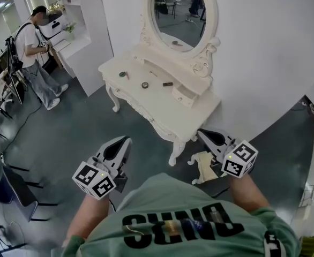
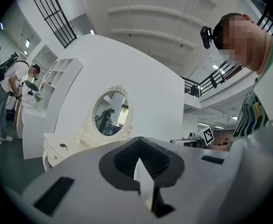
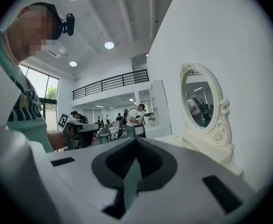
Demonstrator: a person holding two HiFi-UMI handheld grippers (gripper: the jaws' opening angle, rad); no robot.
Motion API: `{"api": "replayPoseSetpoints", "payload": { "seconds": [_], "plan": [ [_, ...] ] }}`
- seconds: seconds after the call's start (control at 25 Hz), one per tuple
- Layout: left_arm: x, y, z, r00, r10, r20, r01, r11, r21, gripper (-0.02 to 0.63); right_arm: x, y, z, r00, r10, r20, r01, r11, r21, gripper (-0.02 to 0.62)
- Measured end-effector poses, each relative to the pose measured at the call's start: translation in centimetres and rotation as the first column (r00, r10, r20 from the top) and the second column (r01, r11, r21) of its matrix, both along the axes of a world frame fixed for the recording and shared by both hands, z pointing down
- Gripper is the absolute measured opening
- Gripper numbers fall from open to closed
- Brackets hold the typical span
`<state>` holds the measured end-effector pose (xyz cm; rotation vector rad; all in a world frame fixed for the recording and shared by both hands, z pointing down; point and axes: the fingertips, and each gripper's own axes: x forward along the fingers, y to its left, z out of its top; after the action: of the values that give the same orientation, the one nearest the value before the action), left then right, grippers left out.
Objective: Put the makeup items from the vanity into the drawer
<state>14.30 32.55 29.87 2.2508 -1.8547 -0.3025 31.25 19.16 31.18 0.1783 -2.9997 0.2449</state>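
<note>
Vanity [image 1: 146,98] w/ makeup items [image 1: 144,84] on top; L tool [image 1: 126,140] & R tool [image 1: 201,132] closed, empty; shirt lettering [image 1: 178,226] illegible.

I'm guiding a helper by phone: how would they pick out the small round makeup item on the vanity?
Find the white vanity with the oval mirror. Among the small dark things on its top, the round item lies in the middle of the row. It alone is a ring with a pale centre; its neighbours are a dark bar and a dark lump.
</note>
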Motion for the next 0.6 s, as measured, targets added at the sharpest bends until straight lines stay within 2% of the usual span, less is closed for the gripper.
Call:
{"api": "replayPoseSetpoints", "payload": {
  "seconds": [0.4,0.6],
  "plan": [
    [2.8,-3.6,0.0,1.0,-0.026,0.014,0.026,0.999,-0.023,0.008,2.3,-3.6,0.7,0.999,-0.034,0.021,0.034,0.999,0.004,0.011],
    [0.1,-6.4,1.9,0.999,-0.039,-0.015,0.038,0.998,-0.046,0.008,-0.4,-6.4,2.2,0.998,-0.058,0.01,0.058,0.998,-0.004,0.011]
  ]
}}
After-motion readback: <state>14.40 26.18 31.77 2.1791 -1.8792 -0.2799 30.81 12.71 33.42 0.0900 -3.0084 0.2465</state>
